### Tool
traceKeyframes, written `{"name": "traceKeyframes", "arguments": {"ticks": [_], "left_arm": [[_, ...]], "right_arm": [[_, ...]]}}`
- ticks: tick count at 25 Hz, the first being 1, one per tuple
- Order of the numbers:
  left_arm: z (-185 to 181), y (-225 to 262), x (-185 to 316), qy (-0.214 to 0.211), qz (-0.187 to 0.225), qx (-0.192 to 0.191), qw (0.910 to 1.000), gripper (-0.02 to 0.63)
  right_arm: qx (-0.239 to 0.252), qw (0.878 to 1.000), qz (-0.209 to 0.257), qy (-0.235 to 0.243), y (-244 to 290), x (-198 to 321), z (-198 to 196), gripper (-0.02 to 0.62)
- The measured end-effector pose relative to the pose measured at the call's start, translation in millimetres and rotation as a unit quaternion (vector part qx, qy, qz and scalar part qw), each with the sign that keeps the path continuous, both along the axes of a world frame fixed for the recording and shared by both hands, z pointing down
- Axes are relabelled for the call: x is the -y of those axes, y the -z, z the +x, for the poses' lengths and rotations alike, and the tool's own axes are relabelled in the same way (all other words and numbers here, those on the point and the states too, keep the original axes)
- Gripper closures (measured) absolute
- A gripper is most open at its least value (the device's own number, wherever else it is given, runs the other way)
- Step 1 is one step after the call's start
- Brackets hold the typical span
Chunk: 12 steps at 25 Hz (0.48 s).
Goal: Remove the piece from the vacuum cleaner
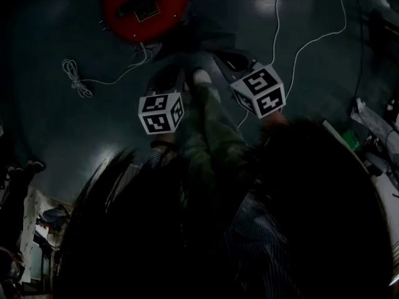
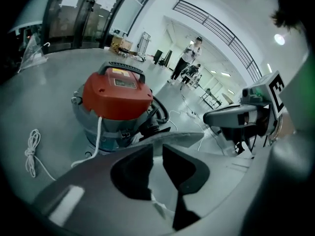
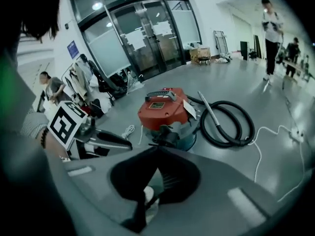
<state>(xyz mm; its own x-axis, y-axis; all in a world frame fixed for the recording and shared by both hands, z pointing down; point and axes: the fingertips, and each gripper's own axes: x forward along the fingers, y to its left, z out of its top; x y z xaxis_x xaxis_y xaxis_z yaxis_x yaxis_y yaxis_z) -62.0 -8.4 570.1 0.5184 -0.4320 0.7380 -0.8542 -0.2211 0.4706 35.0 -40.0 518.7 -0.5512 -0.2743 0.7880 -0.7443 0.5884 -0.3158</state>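
The vacuum cleaner (image 1: 144,5) has a red lid with a black handle and stands on the dark floor ahead of both grippers. In the left gripper view the vacuum cleaner (image 2: 117,100) sits on a grey drum, well beyond my left gripper (image 2: 156,149). That gripper's jaws stand a little apart with nothing between them. My right gripper (image 3: 157,149) is shut and empty, pointing at the vacuum cleaner (image 3: 165,113). A black hose (image 3: 231,127) with a thin wand lies coiled to the right of the drum. Neither gripper touches the machine.
A bundled white cord (image 1: 75,76) lies on the floor to the vacuum's left. A long white cable (image 1: 299,48) runs to its right, toward a power strip (image 3: 295,134). People (image 3: 272,28) stand far back in the hall. Glass doors (image 3: 147,38) and boxes are behind.
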Motion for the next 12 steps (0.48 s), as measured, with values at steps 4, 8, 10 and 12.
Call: {"name": "traceKeyframes", "arguments": {"ticks": [4, 8, 10, 12], "left_arm": [[7.9, 25.6, -9.6, 0.022, -0.002, -0.035, 0.9991, 0.600], [15.2, 51.0, -15.4, 0.024, -0.011, -0.067, 0.9974, 0.600], [16.7, 62.2, -17.5, 0.030, -0.016, -0.083, 0.9960, 0.600], [17.1, 69.4, -20.8, 0.035, -0.020, -0.092, 0.9950, 0.600]], "right_arm": [[0.046, 0.998, -0.042, -0.024, 16.1, -19.1, -16.2, 0.594], [0.054, 0.997, -0.046, -0.020, 31.3, -33.2, -29.1, 0.594], [0.067, 0.996, -0.057, -0.029, 37.5, -40.8, -34.0, 0.594], [0.075, 0.995, -0.063, -0.035, 44.2, -47.0, -36.7, 0.594]]}}
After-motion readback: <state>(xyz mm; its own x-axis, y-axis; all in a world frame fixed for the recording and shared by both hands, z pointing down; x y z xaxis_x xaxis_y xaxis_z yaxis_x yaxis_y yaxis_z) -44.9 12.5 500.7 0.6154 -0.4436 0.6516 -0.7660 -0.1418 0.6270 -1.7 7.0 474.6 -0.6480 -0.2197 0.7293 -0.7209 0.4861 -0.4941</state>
